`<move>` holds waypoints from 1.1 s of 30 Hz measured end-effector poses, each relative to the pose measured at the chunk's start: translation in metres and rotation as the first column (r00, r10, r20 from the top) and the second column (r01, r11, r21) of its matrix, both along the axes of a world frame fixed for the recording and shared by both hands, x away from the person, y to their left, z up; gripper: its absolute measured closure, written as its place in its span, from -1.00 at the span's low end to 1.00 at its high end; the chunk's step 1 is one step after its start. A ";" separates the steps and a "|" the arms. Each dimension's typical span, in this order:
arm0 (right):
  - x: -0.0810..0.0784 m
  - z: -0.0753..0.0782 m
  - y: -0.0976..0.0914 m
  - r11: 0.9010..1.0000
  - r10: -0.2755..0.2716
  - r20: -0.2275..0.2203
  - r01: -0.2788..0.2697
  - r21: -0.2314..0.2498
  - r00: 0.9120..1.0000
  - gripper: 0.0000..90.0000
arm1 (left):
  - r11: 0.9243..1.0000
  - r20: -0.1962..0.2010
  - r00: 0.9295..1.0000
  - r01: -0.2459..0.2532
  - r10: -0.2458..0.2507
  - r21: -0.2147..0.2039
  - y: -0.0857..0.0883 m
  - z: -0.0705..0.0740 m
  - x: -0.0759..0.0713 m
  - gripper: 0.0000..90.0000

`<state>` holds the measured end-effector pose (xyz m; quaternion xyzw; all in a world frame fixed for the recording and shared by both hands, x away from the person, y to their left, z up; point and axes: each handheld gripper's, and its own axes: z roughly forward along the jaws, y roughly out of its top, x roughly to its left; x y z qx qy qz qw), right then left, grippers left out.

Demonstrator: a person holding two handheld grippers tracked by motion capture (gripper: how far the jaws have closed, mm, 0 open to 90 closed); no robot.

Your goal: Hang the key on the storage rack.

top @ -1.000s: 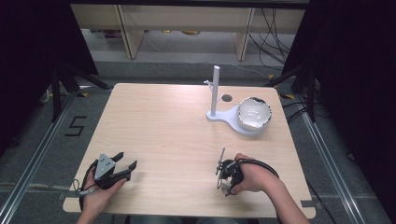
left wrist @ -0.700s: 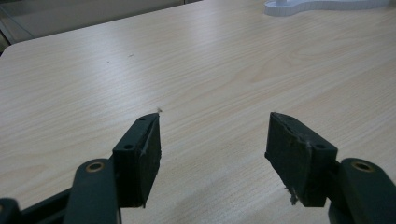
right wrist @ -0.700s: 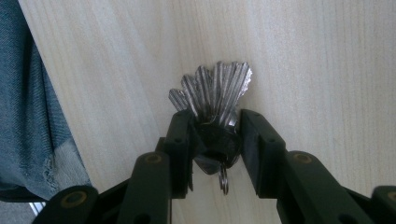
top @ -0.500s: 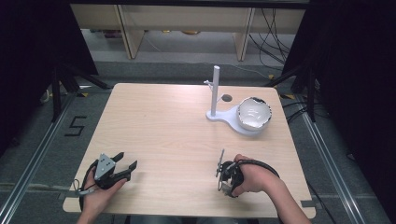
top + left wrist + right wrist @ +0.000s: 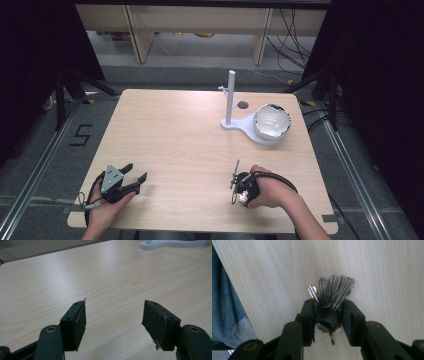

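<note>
A bunch of metal keys (image 5: 334, 290) fans out from between the jaws of my right gripper (image 5: 328, 307), which is shut on the bunch's ring end just above the wooden table (image 5: 387, 270). In the high view this gripper (image 5: 239, 184) sits in a hand near the table's front right, with the keys (image 5: 234, 172) pointing left. My left gripper (image 5: 137, 172) rests at the front left, open. Its jaws (image 5: 115, 312) stand wide apart over bare wood, with nothing between them.
A white stand with an upright post (image 5: 230, 97) and a flat base (image 5: 245, 129) stands at the back right, carrying a white bowl (image 5: 272, 121). The base's edge (image 5: 172, 243) shows far off in the left gripper view. Blue denim (image 5: 224, 302) lies beyond the table's front edge.
</note>
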<state>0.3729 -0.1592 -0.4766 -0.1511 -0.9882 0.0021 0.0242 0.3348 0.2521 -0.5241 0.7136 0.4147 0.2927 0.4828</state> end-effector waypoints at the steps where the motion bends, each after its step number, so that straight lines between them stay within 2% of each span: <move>1: 0.000 0.000 0.000 1.000 0.002 0.000 -0.002 0.004 1.000 0.46 | 1.000 0.007 1.000 0.002 -0.002 -0.005 0.000 -0.001 0.000 -0.23; 2: 0.000 0.001 0.001 0.999 0.025 0.014 -0.025 -0.021 1.000 0.47 | 1.000 0.006 1.000 0.002 -0.002 -0.005 0.000 0.000 0.000 -0.23; 7: -0.003 0.001 0.002 0.999 0.034 0.000 -0.034 -0.025 0.999 0.46 | 1.000 -0.001 1.000 0.002 -0.002 0.000 0.000 0.000 0.000 -0.22; 9: -0.004 0.001 0.003 0.998 0.053 -0.014 -0.054 -0.032 0.998 0.39 | 1.000 -0.003 1.000 0.002 -0.002 0.001 0.000 0.000 0.001 -0.22; 10: -0.005 -0.001 0.004 0.999 0.043 -0.025 -0.044 -0.017 0.999 0.35 | 1.000 -0.009 1.000 0.001 -0.001 0.006 0.000 0.000 0.000 -0.22; 11: -0.004 -0.001 0.006 0.997 0.074 -0.026 -0.074 -0.024 0.997 0.24 | 1.000 -0.010 1.000 0.001 -0.001 0.005 0.000 0.000 0.000 -0.22; 13: -0.004 0.000 0.006 0.996 0.083 -0.029 -0.084 -0.040 0.996 0.21 | 1.000 -0.003 1.000 0.002 -0.002 -0.001 0.000 0.000 0.001 -0.22; 14: -0.005 -0.001 0.006 0.998 0.057 -0.032 -0.058 -0.023 0.998 0.20 | 1.000 -0.006 1.000 0.002 -0.002 0.001 0.000 0.000 0.001 -0.22; 19: -0.003 -0.001 0.006 1.000 0.001 -0.045 -0.002 -0.014 0.999 0.24 | 1.000 -0.003 1.000 0.005 -0.005 0.003 -0.001 0.000 0.001 -0.22; 20: 0.001 -0.002 0.006 0.999 0.047 -0.038 -0.047 -0.006 0.998 0.27 | 1.000 -0.002 1.000 0.005 -0.005 0.001 0.000 0.000 0.000 -0.22; 21: -0.002 -0.001 0.007 1.000 -0.011 -0.040 0.010 -0.020 0.999 0.28 | 1.000 -0.001 1.000 0.003 -0.003 0.000 0.000 0.000 0.000 -0.22; 22: -0.001 -0.001 0.007 1.000 -0.021 -0.036 0.020 -0.019 0.999 0.31 | 1.000 0.005 1.000 0.003 -0.003 -0.006 0.000 0.000 0.000 -0.22; 23: 0.000 -0.001 0.008 0.999 -0.045 -0.036 0.045 -0.018 0.998 0.35 | 1.000 -0.007 1.000 0.000 0.000 0.003 0.000 0.000 0.000 -0.22; 26: 0.002 -0.001 0.008 0.998 -0.061 -0.032 0.060 -0.018 0.998 0.45 | 1.000 -0.009 1.000 0.003 -0.003 0.005 0.000 0.000 0.000 -0.22; 27: 0.004 -0.001 0.007 0.999 -0.042 -0.034 0.041 -0.008 0.999 0.48 | 1.000 -0.001 1.000 0.006 -0.006 0.003 -0.001 0.000 0.001 -0.22; 29: 0.004 0.001 0.007 0.998 -0.056 -0.025 0.056 -0.029 0.998 0.49 | 1.000 -0.002 1.000 0.010 -0.010 0.013 0.000 0.000 0.000 -0.22; 30: 0.003 0.001 0.007 0.997 -0.075 -0.023 0.074 -0.029 0.997 0.49 | 1.000 0.001 1.000 0.008 -0.008 0.003 -0.001 0.000 0.000 -0.22; 33: 0.003 0.001 0.007 0.998 -0.060 -0.020 0.060 -0.025 0.998 0.49 | 1.000 -0.008 1.000 0.002 -0.002 0.009 0.001 0.000 0.000 -0.22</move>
